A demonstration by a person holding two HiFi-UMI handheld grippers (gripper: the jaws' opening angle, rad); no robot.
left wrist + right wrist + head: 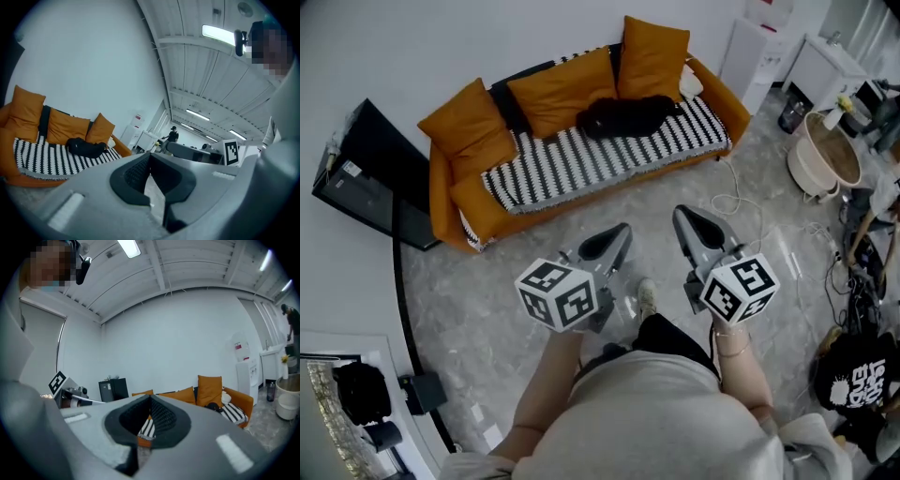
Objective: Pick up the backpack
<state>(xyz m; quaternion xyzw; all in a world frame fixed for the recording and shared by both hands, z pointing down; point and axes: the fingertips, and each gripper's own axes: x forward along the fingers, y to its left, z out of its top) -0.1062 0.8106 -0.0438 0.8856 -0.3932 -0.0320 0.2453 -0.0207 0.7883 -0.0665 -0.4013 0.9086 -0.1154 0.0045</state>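
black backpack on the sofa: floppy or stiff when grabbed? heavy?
Probably floppy: the backpack lies slumped and low across the striped cover, with no boxy shape. Likely light for its size, since it looks barely filled, though its contents are hidden. Unlikely to roll or slide: soft fabric on a soft seat.

Orange sofa (581,164) stands against a white wall (441,47); grey floor (487,300), perhaps marble.

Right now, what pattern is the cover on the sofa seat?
The cover is black-and-white striped; head view shows it best.
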